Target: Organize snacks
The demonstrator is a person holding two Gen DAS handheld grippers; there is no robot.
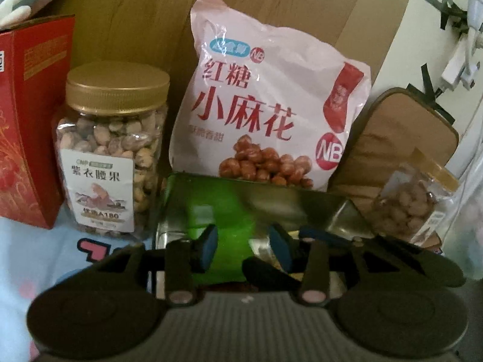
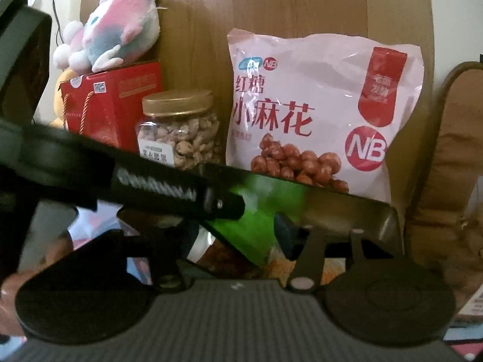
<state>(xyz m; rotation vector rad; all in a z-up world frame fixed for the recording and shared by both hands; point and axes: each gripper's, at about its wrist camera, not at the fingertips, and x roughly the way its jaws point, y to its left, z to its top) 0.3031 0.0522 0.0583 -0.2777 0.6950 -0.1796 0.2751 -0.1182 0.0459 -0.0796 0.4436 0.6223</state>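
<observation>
Left wrist view: left gripper (image 1: 244,249) jaws part open, blue pads (image 1: 208,247) w/ a gap; green snack pack (image 1: 211,208) w/ silver edges sits between & just ahead of them. Can't tell if pads press on it. Straight ahead, behind the green pack, pink twist-snack bag (image 1: 271,102) leans upright on wood board (image 1: 145,15). Ahead-left: clear nut jar (image 1: 111,150), gold lid, upright; further left, red box (image 1: 30,120). Ahead-right: tan pouch (image 1: 401,138), and a 2nd small nut jar (image 1: 413,202), tilted.

Right wrist view: right gripper (image 2: 238,232) jaws approx. half open over same green pack; left finger hidden behind other tool's black arm, so grip unclear. Plush toy (image 2: 117,30) sits on red box, ahead-left.
</observation>
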